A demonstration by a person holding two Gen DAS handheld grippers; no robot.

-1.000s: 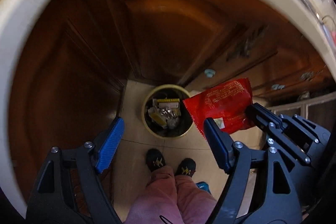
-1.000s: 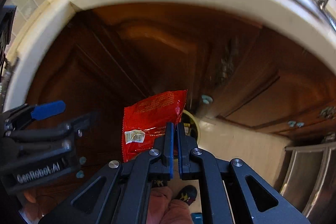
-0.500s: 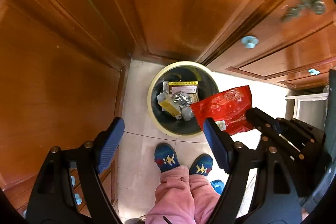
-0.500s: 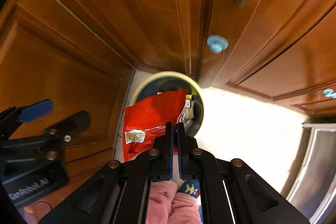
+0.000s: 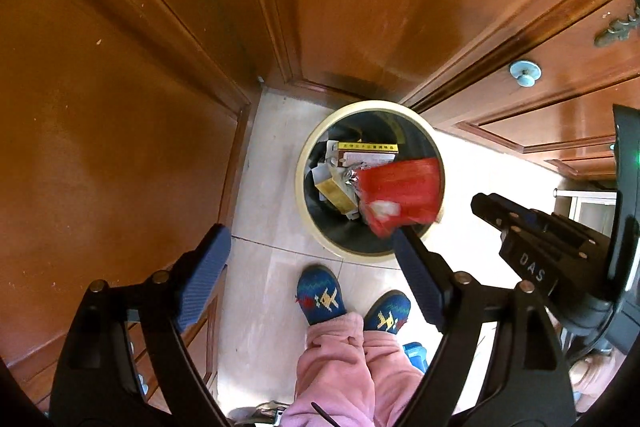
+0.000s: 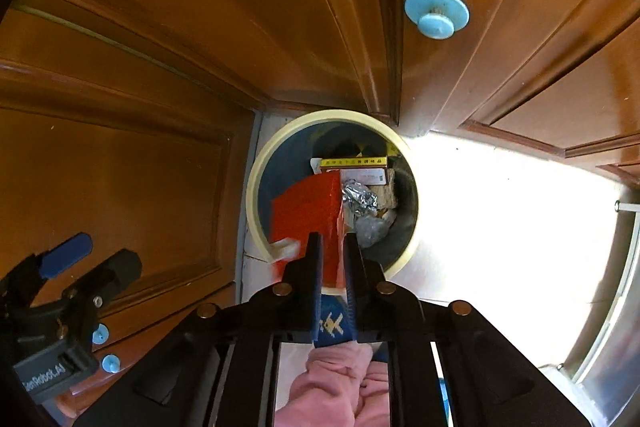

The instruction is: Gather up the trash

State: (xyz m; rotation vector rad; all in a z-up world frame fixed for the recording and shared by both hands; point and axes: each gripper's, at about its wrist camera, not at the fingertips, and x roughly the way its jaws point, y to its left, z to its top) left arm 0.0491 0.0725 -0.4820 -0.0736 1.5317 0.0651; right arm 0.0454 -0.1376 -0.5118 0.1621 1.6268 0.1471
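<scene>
A red snack packet [image 5: 400,183] hangs blurred over the mouth of a round cream-rimmed trash bin [image 5: 298,183] on the floor. Boxes and foil scraps fill the bin. My right gripper [image 6: 332,239] points down over the bin [image 6: 252,195]. Its jaws are opening, and the red packet [image 6: 304,211] sits just past the tips, clear of the pads. In the left wrist view the right gripper [image 5: 486,203] is apart from the packet. My left gripper [image 5: 308,235] is open and opening wider, with nothing between its fingers. It also shows in the right wrist view [image 6: 96,259].
Brown wooden cabinet doors [image 5: 120,147] wall in the bin on the left and behind. A blue knob [image 6: 436,13] sticks out of the door above it. A person's blue slippers [image 5: 320,295] and pink trousers [image 5: 344,367] stand on the pale floor tiles just before the bin.
Both grippers have dropped from counter height to low over the bin. The right jaws have parted and let go of the red packet, which now falls into the bin.
</scene>
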